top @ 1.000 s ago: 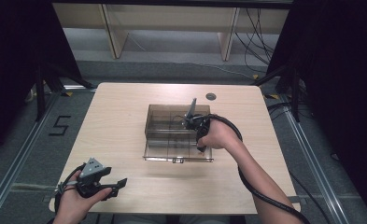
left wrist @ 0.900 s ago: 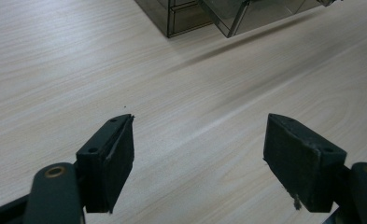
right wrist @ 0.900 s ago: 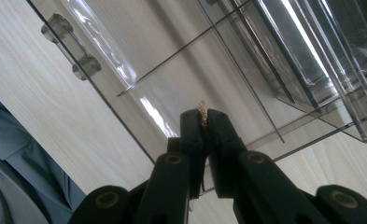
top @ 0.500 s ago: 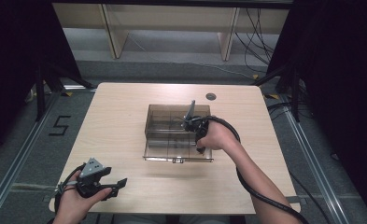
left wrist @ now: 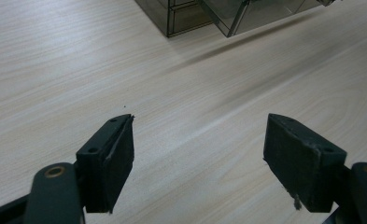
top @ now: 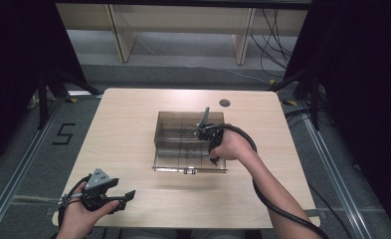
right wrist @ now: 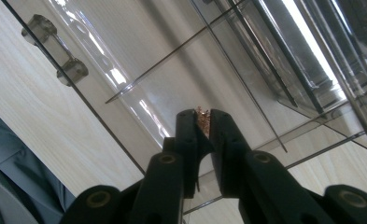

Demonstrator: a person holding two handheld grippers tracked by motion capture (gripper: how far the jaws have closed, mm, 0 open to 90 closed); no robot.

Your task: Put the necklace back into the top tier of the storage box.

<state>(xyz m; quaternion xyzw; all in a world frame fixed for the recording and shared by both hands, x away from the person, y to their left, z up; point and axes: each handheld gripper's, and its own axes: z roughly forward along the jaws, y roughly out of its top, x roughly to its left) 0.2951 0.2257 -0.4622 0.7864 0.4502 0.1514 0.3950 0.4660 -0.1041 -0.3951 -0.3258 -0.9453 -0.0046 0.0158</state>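
A smoky clear plastic drawer box [top: 175,127] stands mid-table with its drawer [top: 189,169] pulled out toward me. My right gripper [right wrist: 203,114] reaches down into that drawer; a hand covers most of it in the high view. Its jaws have just been opening a little, and a small copper-coloured piece [right wrist: 202,116] still sits between the pad tips, touching both. The drawer's two clear knobs [right wrist: 55,46] show at upper left. My left gripper [top: 123,199] rests at the table's near left corner, open with nothing between its jaws [left wrist: 200,135], well apart from the box [left wrist: 186,14].
A small dark round disc [top: 225,103] lies on the table behind the box. The right gripper's cable [top: 275,204] trails off the near right edge. Clear dividers [right wrist: 246,79] split the drawer into compartments. Dark curtains and a metal frame flank the table.
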